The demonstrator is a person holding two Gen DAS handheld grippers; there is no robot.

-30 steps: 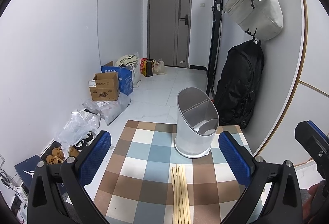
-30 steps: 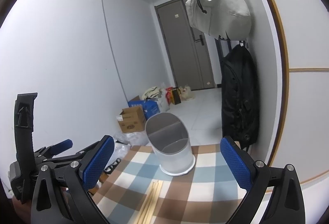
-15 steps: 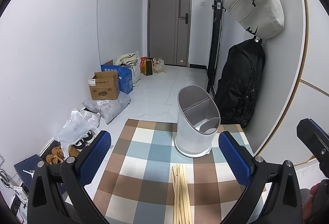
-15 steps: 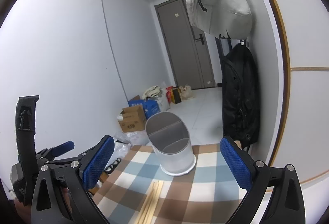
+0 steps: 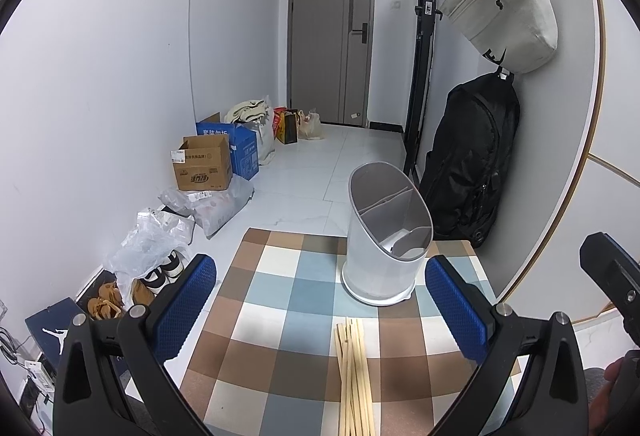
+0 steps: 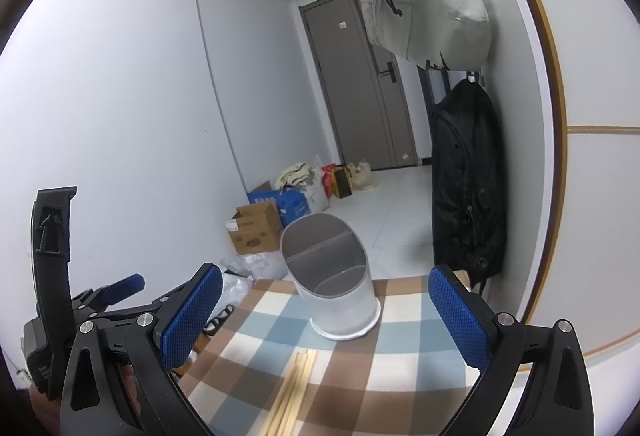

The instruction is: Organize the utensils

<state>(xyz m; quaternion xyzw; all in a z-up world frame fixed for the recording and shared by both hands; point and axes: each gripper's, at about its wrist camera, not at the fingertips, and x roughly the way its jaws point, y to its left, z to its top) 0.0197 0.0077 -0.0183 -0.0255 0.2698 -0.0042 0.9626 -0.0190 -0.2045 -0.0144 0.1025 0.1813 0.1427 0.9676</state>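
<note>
A bundle of wooden chopsticks [image 5: 355,376] lies on a checked tablecloth [image 5: 280,300], pointing toward a white utensil holder [image 5: 386,236] with inner dividers at the table's far end. My left gripper [image 5: 320,308] is open and empty, above the near part of the table, with the chopsticks between its fingers. My right gripper [image 6: 328,316] is open and empty too; its view shows the holder [image 6: 336,292] and the chopsticks [image 6: 294,396]. The left gripper [image 6: 60,300] shows at the left of the right wrist view.
A black backpack [image 5: 468,164] and a beige bag [image 5: 504,8] hang on the wall right of the table. Cardboard boxes [image 5: 204,164], plastic bags and shoes [image 5: 160,272] lie on the floor to the left. A grey door [image 5: 332,36] stands at the hallway's end.
Both views have shifted only slightly; both grippers stay open and the chopsticks and holder have not moved.
</note>
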